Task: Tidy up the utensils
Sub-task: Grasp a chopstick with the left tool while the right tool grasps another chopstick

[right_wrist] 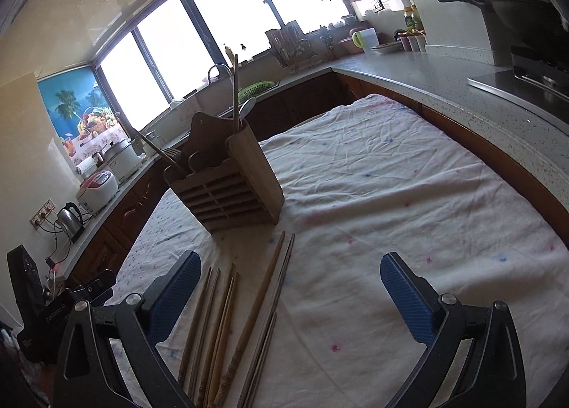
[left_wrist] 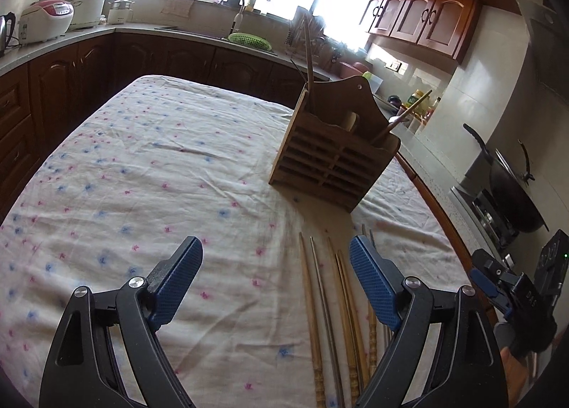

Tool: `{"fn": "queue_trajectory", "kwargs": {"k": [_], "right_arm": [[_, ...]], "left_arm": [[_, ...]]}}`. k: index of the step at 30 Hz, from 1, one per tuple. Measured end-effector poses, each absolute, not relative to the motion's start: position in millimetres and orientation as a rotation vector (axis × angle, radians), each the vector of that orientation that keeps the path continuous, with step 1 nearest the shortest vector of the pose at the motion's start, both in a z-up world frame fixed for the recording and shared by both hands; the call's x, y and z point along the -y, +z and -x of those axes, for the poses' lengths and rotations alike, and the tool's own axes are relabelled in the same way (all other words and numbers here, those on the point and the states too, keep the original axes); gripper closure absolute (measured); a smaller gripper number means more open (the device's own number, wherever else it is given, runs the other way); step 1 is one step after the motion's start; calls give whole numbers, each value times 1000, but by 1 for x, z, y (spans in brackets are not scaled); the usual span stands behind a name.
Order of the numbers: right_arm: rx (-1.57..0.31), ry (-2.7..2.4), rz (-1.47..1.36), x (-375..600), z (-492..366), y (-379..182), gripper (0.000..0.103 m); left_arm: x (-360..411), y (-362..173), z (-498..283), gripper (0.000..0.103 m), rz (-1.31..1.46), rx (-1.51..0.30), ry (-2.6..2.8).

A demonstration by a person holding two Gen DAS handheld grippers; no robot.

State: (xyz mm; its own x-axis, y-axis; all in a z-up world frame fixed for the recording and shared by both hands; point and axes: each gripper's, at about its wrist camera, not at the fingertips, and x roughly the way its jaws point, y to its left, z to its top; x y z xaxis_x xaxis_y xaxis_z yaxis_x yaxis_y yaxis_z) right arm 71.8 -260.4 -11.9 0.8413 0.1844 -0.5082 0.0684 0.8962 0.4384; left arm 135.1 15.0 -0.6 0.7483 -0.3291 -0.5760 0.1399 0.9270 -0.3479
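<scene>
A slatted wooden utensil holder (left_wrist: 332, 155) stands on the flowered tablecloth (left_wrist: 142, 166); it also shows in the right wrist view (right_wrist: 231, 191). It holds a few utensils: upright sticks and a spoon (right_wrist: 247, 107). Several wooden and metal chopsticks (left_wrist: 330, 308) lie side by side on the cloth in front of the holder, and in the right wrist view (right_wrist: 231, 322). My left gripper (left_wrist: 275, 258) is open and empty, above the cloth just left of the chopsticks. My right gripper (right_wrist: 290, 273) is open and empty, above the chopsticks' right side.
Kitchen counters (right_wrist: 444, 80) wrap around the table. A rice cooker (left_wrist: 44, 20), kettle (right_wrist: 71, 221), sink with green basket (left_wrist: 249, 40) and a wok on the stove (left_wrist: 512, 187) stand on them. The other gripper shows at the right edge (left_wrist: 515, 287).
</scene>
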Motion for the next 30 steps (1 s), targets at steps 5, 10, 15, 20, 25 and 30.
{"fn": "queue_trajectory", "kwargs": {"k": [5,10,15,20,25,30], "right_arm": [[-591,57,-470,262,-69,-17,1],[-603,59,-466,260,-70,-20,1],[-618,63,-455,257,-75,-22,1],[-626,64,-412,251,-84,-20,4],[-674,71,-387,244,-101,-24,26],[-737,80,-349,235,-125,-32,47]], "left_arm": [[-13,-9,-131,16,288,-714,-268],[-8,-16,-133,16,266,-746,-271],[1,-21,-139,16,231,-779,-286],[11,-26,-147,19,200,-813,-295],[21,-31,-159,41,177,-861,-319],[29,-34,-172,56,160,-888,-342]]}}
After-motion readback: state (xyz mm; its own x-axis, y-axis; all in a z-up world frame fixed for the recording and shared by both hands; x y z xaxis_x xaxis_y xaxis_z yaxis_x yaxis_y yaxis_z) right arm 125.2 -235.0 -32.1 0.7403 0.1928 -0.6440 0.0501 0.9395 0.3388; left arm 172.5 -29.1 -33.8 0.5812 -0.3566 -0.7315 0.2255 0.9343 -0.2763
